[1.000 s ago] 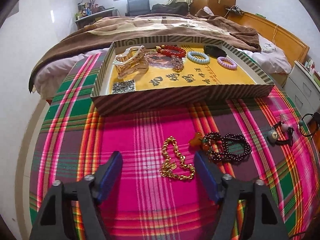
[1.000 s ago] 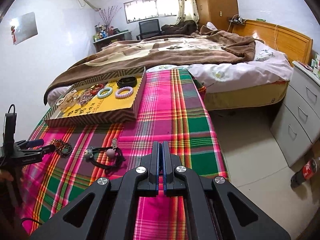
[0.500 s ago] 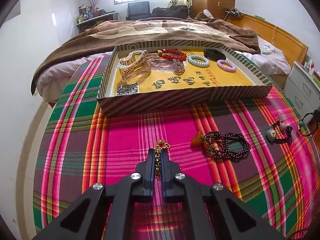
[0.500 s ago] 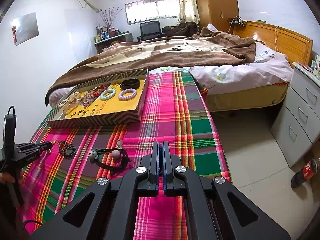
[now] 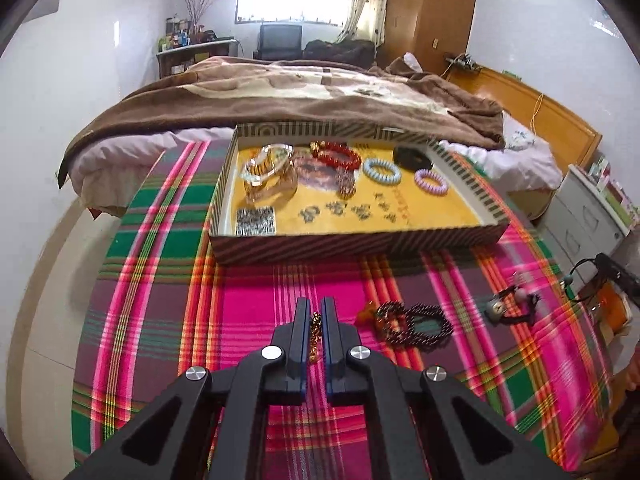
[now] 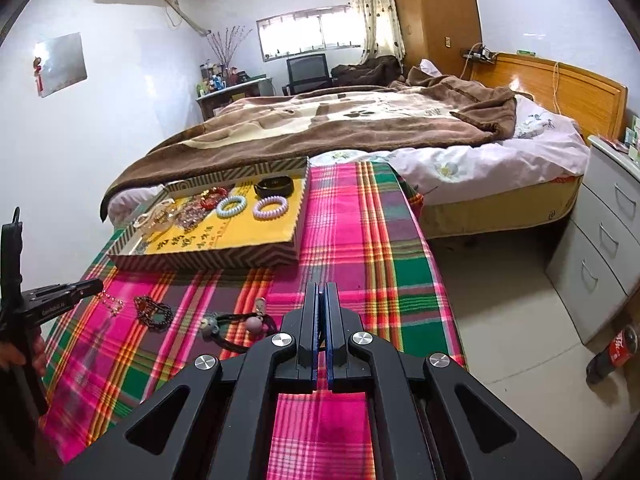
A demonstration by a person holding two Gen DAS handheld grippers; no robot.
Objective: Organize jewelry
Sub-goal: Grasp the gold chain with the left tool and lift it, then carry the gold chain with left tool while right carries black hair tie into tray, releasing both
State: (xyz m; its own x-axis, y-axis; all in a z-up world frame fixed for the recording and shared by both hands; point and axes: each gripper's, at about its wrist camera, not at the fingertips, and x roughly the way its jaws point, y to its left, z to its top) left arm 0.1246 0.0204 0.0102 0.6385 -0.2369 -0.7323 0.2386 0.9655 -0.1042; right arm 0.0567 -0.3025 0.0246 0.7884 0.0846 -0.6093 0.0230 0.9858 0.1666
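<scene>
My left gripper [image 5: 316, 304] is shut on a gold chain bracelet [image 5: 316, 332], held just above the plaid tablecloth. The right wrist view shows that gripper [image 6: 92, 286] at the far left with the chain [image 6: 112, 306] dangling from its tips. To its right on the cloth lie a dark bead bracelet [image 5: 412, 322] and a black hair tie with charms [image 5: 510, 306]. Beyond stands the striped tray [image 5: 360, 246], holding clear bangles [image 5: 268, 172], a red bead bracelet [image 5: 336, 154] and coiled hair ties [image 5: 382, 171]. My right gripper [image 6: 321, 288] is shut on nothing, over the cloth's right part.
A bed with a brown blanket [image 6: 320, 128] lies right behind the table. The table's right edge [image 6: 436, 264] drops to tiled floor. Grey drawers [image 6: 600, 248] stand at the right with a cola bottle [image 6: 612, 350] on the floor.
My left gripper was open around the gold chain, then shut on it and rose, lifting the chain off the cloth. The right gripper has stayed where it was, shut.
</scene>
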